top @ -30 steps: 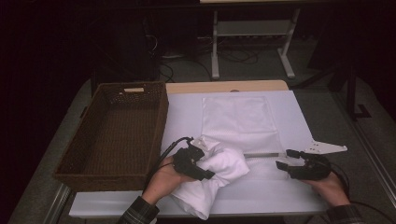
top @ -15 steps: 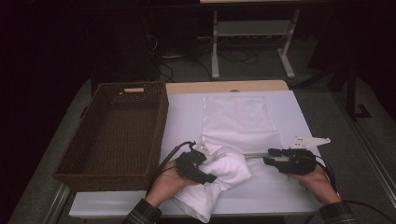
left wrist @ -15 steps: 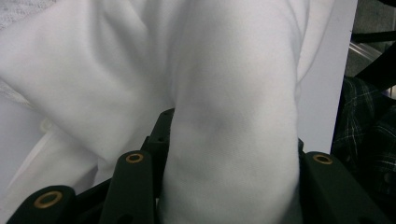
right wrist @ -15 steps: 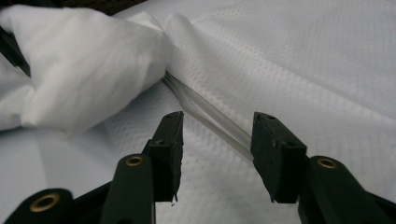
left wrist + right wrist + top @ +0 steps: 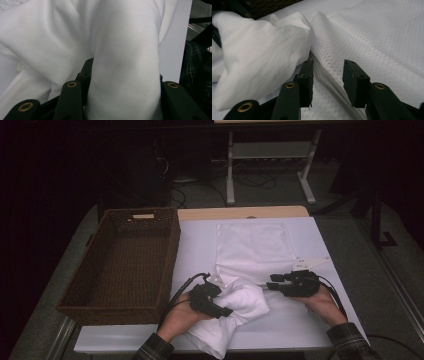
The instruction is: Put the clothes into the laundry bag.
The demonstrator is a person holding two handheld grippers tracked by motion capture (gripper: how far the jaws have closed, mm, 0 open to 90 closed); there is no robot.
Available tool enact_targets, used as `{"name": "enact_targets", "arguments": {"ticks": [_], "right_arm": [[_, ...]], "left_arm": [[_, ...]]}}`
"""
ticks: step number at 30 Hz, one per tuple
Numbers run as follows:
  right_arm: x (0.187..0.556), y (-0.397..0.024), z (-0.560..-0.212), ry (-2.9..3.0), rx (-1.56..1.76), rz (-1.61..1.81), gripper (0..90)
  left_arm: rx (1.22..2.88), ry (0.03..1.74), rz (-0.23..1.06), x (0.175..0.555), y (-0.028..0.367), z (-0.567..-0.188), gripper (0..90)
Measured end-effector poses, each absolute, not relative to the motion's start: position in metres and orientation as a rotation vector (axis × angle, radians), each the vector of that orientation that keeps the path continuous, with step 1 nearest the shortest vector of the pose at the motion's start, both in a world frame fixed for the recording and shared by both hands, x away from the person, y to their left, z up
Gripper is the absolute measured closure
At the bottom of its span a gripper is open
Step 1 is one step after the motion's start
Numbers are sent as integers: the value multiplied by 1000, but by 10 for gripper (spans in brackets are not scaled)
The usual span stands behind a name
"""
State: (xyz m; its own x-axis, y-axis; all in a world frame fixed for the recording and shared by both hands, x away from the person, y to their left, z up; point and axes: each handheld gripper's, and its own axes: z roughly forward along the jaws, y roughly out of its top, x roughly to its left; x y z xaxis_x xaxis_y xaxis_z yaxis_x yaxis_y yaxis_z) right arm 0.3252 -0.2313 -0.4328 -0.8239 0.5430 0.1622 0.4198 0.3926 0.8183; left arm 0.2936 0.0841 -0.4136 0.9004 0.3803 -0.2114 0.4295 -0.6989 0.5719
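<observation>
A crumpled white cloth (image 5: pixel 247 302) lies bunched at the table's front. My left gripper (image 5: pixel 225 307) is shut on a thick roll of the cloth (image 5: pixel 125 37), which fills the space between its jaws (image 5: pixel 125 72). A flat white mesh bag (image 5: pixel 252 245) is spread behind it. My right gripper (image 5: pixel 272 281) sits at the bag's near edge, pointing left at the cloth. Its jaws (image 5: pixel 328 65) have just been closing and straddle the bag's hem (image 5: pixel 374 37) without pressing on it. The cloth (image 5: pixel 257 57) bulges just left of them.
A dark wicker basket (image 5: pixel 125 265) stands on the left side of the white tabletop (image 5: pixel 200 245). A metal stand (image 5: pixel 270 165) and cables are on the floor beyond the table. The person's plaid sleeves enter from the bottom edge.
My right gripper has moved left along the front of the table to the bag's near edge, and its jaws have narrowed. The left gripper has kept its hold on the cloth.
</observation>
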Motion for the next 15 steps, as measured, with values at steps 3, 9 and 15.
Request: {"name": "enact_targets", "arguments": {"ticks": [3,9,15], "right_arm": [[330,-226,-435,2528,864,1411,574],[342,-219,-443,2543,865,1406,548],[347,-215,-455,2582,863,1342,536]], "left_arm": [[2419,579,-105,294,84,-414,545],[2419,577,-109,294,84,-414,545],[2414,579,-112,294,85,-415,545]]}}
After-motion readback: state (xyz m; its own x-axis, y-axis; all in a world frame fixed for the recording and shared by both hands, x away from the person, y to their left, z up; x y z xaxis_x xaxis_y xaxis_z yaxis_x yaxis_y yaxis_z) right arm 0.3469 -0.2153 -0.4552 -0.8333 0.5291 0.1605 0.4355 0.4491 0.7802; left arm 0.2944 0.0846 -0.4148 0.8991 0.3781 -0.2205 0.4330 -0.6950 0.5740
